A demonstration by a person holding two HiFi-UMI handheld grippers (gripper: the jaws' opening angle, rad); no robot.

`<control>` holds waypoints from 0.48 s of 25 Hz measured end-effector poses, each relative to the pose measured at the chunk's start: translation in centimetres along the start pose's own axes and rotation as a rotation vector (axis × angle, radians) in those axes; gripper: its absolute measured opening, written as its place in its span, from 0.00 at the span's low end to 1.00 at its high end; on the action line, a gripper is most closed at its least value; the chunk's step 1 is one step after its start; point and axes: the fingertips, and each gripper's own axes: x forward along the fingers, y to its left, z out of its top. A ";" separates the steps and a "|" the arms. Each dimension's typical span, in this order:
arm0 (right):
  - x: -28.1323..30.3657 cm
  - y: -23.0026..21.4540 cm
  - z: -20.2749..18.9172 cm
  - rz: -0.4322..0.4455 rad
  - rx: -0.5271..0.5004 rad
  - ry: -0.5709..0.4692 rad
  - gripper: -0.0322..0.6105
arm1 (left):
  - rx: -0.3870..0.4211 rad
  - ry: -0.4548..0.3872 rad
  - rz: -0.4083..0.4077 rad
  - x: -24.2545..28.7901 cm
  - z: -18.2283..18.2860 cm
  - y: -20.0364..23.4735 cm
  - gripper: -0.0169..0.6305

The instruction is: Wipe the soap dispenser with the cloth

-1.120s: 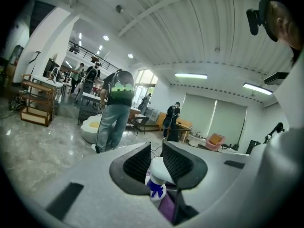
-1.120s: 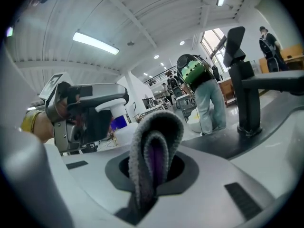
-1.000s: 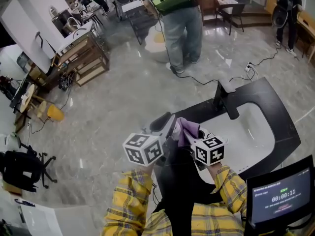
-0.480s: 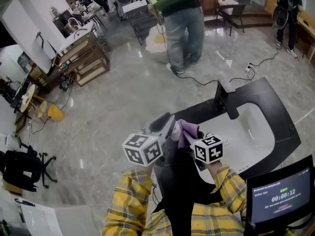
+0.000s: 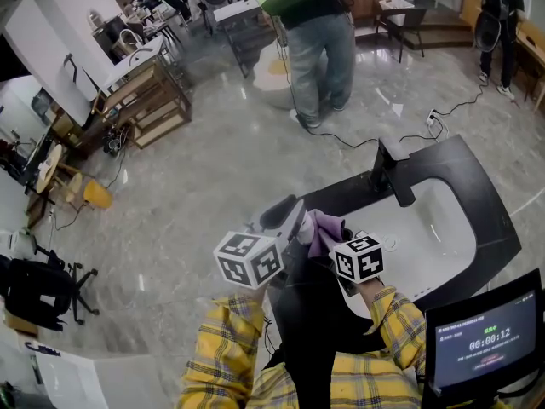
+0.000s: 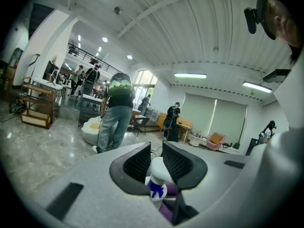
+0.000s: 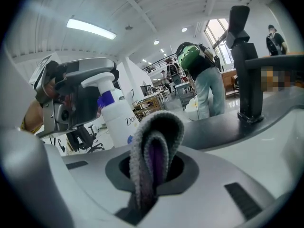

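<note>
My left gripper (image 5: 292, 220) (image 6: 156, 161) is shut on a white soap dispenser (image 6: 158, 171) with a blue piece at its pump, holding it up over the near corner of the counter. In the right gripper view the dispenser (image 7: 119, 117) stands upright in that gripper's jaws, to the left. My right gripper (image 5: 330, 235) (image 7: 154, 167) is shut on a folded purple and grey cloth (image 7: 153, 152). In the head view the cloth (image 5: 326, 227) lies right beside the dispenser (image 5: 303, 228); whether they touch I cannot tell.
A black counter (image 5: 477, 170) holds a white sink basin (image 5: 443, 228) with a black faucet (image 5: 387, 173) (image 7: 247, 61) at its far rim. A monitor (image 5: 481, 341) stands at the lower right. A person (image 5: 319, 49) stands on the floor beyond, near a cable.
My right gripper has tilted slightly and edged left with the cloth. The left gripper and the dispenser have stayed where they were.
</note>
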 end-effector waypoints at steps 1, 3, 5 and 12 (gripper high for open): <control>0.1 -0.1 -0.2 -0.004 -0.004 0.008 0.11 | 0.002 -0.001 0.001 0.0 0.0 0.0 0.14; 0.3 -0.3 -0.5 -0.014 -0.011 0.025 0.11 | 0.003 -0.001 0.002 0.1 -0.1 0.0 0.14; 0.4 -0.4 -0.9 -0.021 -0.016 0.040 0.11 | 0.000 0.003 0.003 0.0 -0.2 0.1 0.14; 0.5 -0.5 -1.3 -0.045 -0.074 0.066 0.11 | -0.009 0.018 0.001 -0.5 -0.2 0.0 0.14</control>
